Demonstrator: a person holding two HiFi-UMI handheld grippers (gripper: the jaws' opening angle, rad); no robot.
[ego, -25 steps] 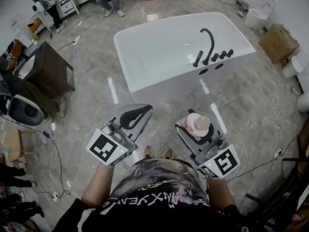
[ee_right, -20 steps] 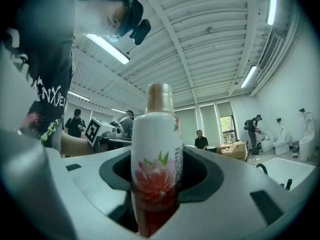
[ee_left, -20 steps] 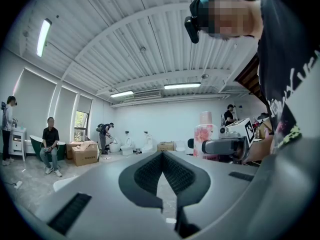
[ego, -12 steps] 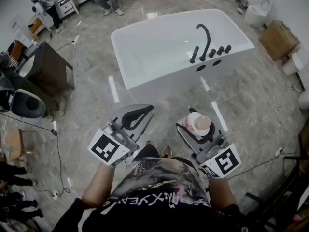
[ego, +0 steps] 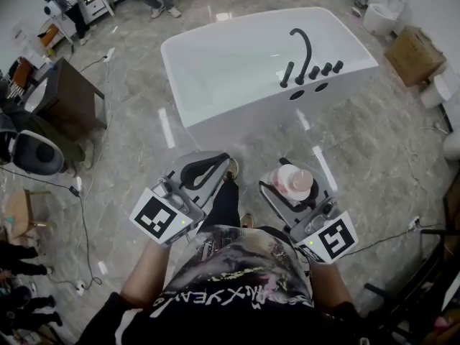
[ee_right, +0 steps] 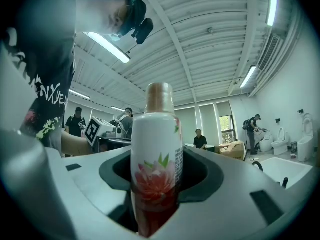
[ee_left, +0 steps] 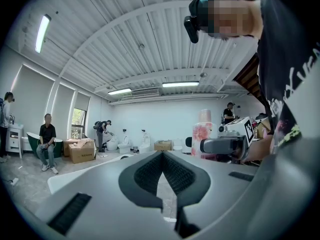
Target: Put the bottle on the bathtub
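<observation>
The carrying step is judged to be in hand: the bottle [ee_right: 156, 154] is gripped upright between the jaws of the right gripper [ego: 290, 180], whose pads are closed on its lower body, at the lower right of the head view. The bathtub [ego: 188, 113] is seen in the upper middle of that view, well apart from the bottle, with bare marble floor [ego: 136, 157] between them. Nothing is yet set down. The next move is judged to call for the bottle to be carried over the tub's flat rim, perhaps the ledge beside the black faucet [ego: 305, 49], lowered until its base is seated, and only then released. The left gripper [ego: 205, 169] is held at the lower left, just beside the right one, its jaws brought together at the tips with nothing between them. Both grippers are pointed level toward the tub, side by side
</observation>
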